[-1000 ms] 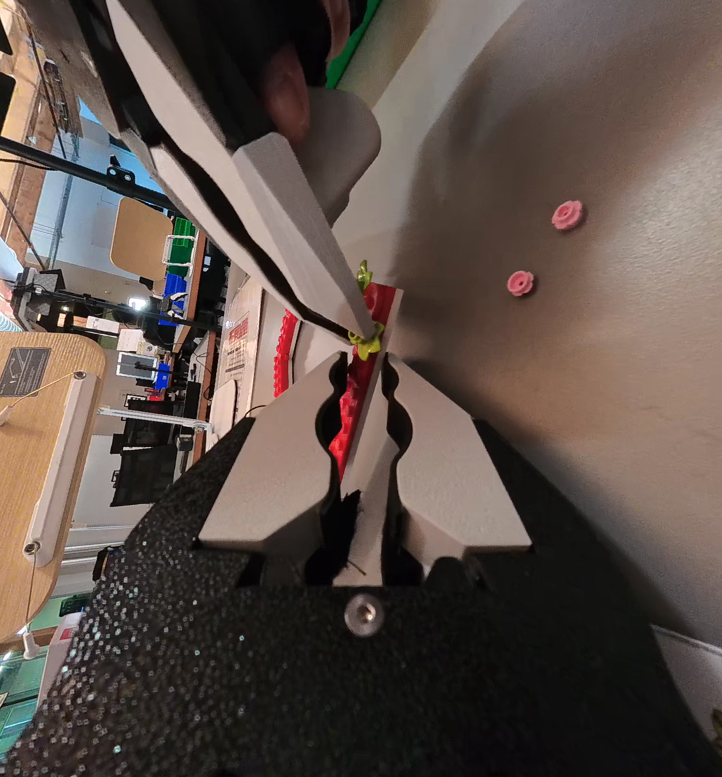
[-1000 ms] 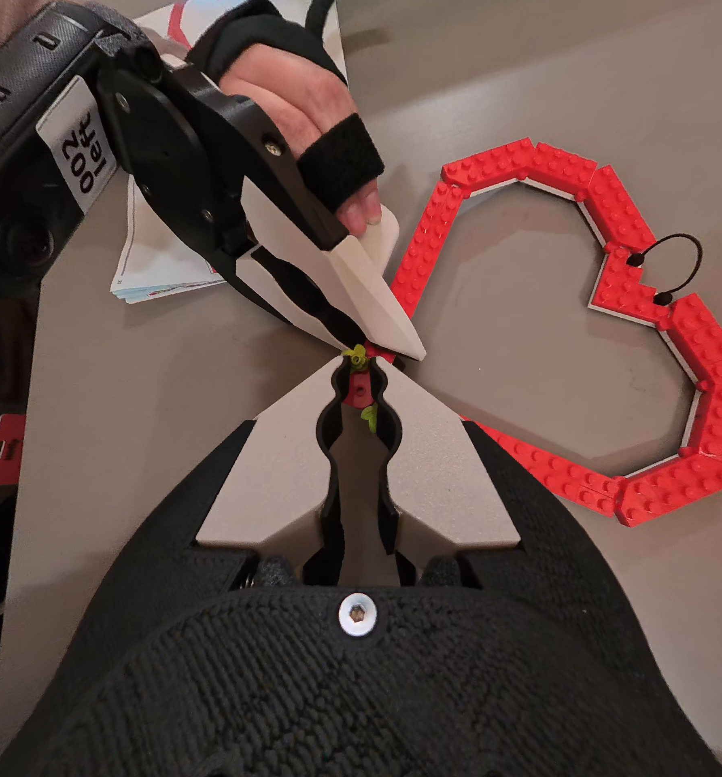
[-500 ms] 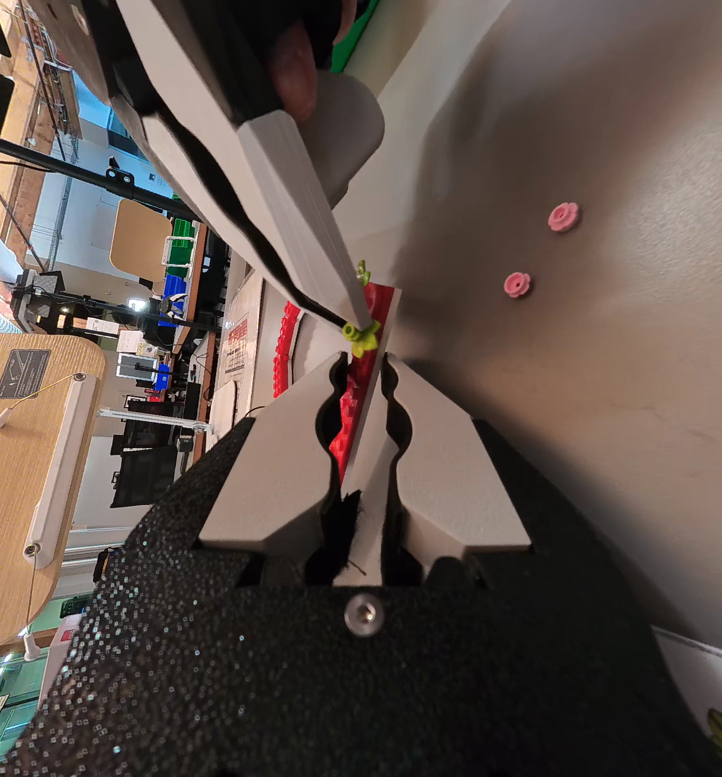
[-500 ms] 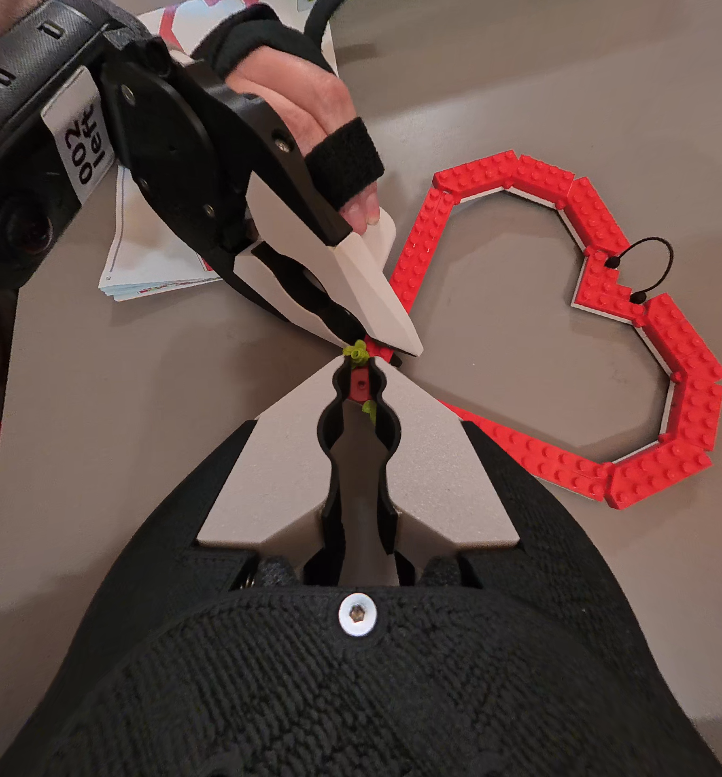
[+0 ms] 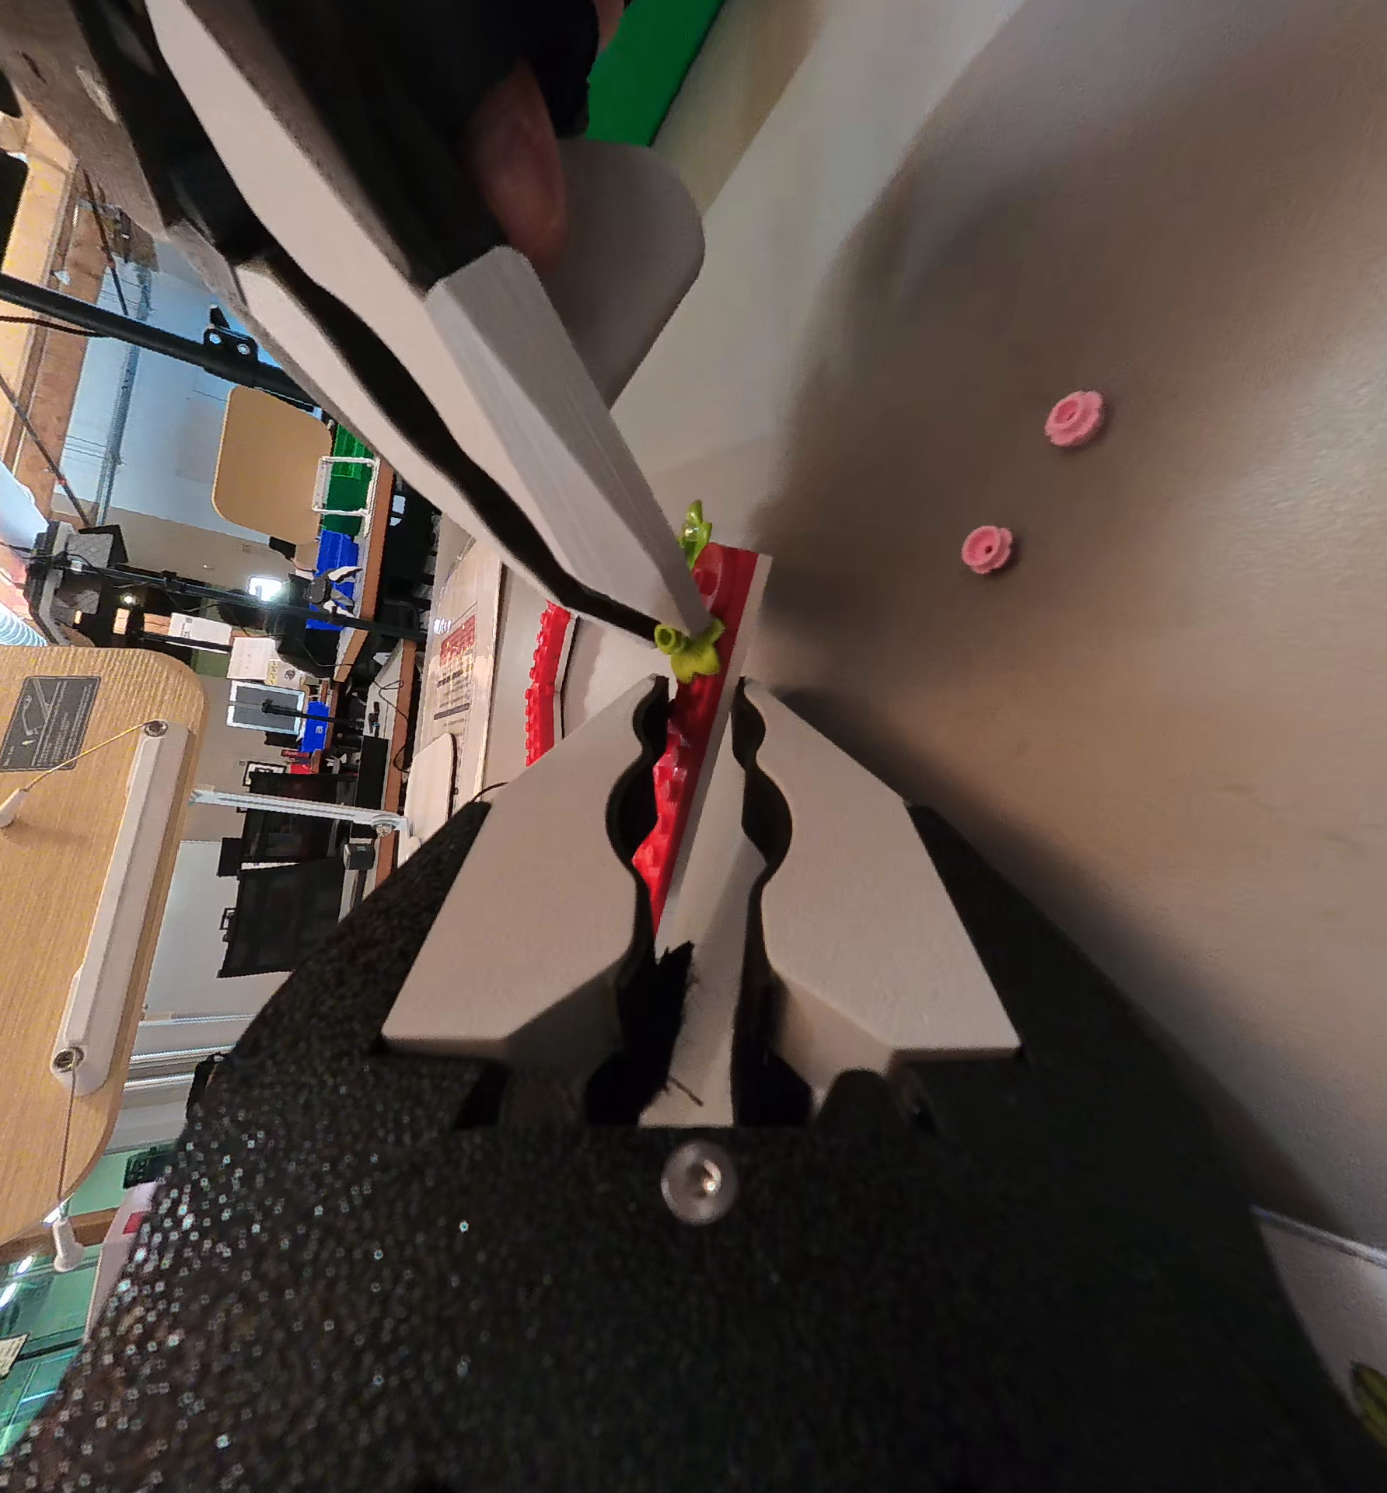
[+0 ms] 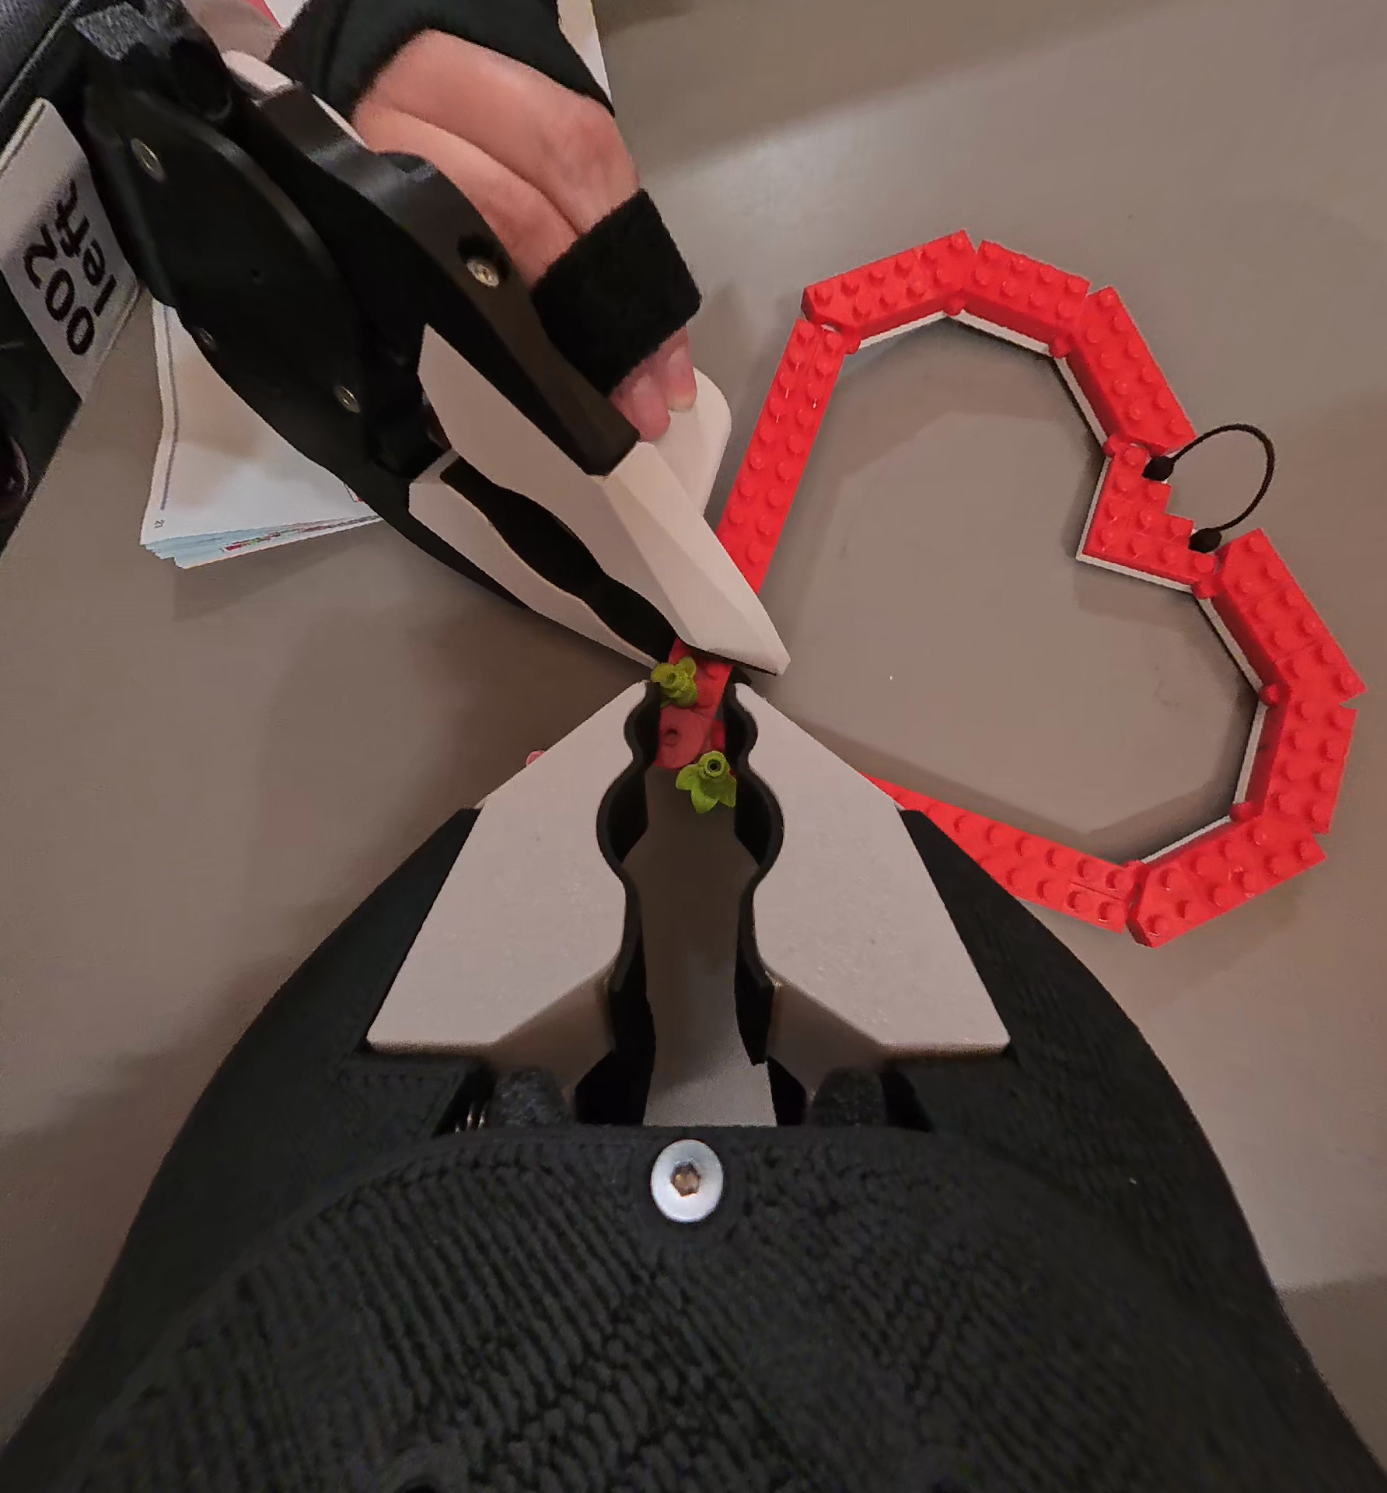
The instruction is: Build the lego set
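A red heart-shaped brick frame with a white underside lies on the grey table. My left gripper is shut on the frame's pointed tip; in the right wrist view it reaches in from the upper left. My right gripper is shut on a lime green leaf piece and holds it against the top of that tip, right beside the left fingertips. In the left wrist view it comes from the upper left. A second green leaf sits at the very end of the tip.
Two pink flower pieces lie on the table to the right. An instruction booklet lies behind the left gripper. A black cord loop hangs at the heart's notch. A green plate lies far off.
The heart frame has turned slightly on the table. Both grippers stay shut at the tip, and the leaf in the right gripper has shifted only a little.
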